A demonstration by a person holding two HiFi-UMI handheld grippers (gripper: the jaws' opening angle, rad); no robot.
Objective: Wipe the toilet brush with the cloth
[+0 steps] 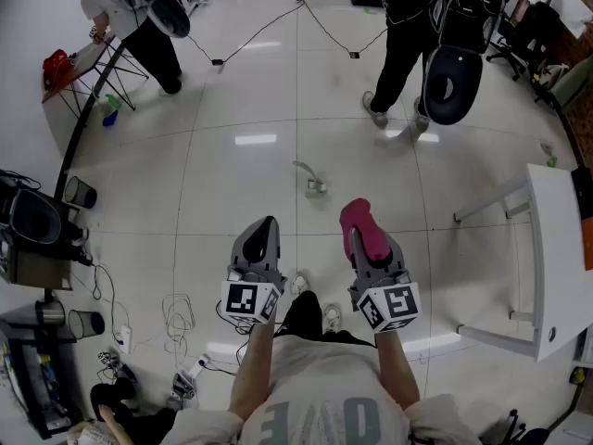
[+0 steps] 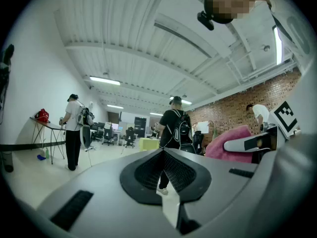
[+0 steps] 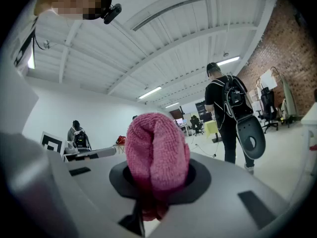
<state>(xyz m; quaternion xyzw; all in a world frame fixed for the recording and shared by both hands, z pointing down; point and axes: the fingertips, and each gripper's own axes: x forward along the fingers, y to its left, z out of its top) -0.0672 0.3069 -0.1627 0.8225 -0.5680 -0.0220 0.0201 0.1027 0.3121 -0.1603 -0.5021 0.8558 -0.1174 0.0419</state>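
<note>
Glossy white tile floor (image 1: 278,119) of a big workshop room, brick wall (image 2: 233,105) along one side.

Just left of the toilet brush (image 1: 315,187) and nearer the wearer, the left gripper (image 1: 266,225) — jaws pressed together, nothing between them, pointing level. Out on the tiles, the brush itself: standing alone in what looks like a small holder, handle tilted to the left, touched by nothing, well apart from both grippers. Just right of the brush and nearer, the right gripper (image 1: 363,239), clamped on a rolled pink cloth (image 3: 157,150) bulging out past the jaw tips.

By the look of it: cloth in hand, wiping not yet begun. Left to do, probably: close in on the brush, steady or lift it with the free gripper, rub the cloth along it.

Around, from the left:
- Far left of the brush, a folding table (image 1: 88,63) with a red bag (image 1: 57,66) and a person (image 1: 130,17) beside it.
- Nearer on that side, dark bins (image 1: 79,193) and loose cables (image 1: 176,318).
- Beyond the brush, a black cable (image 1: 324,26) trailing over the tiles.
- Also beyond it, a person with a backpack (image 1: 408,26) carrying a black ring-shaped seat (image 1: 452,83) — perhaps close enough to wander into the path.
- Far right of the brush, a white table (image 1: 556,248).

Between grippers and brush, only bare tile.
</note>
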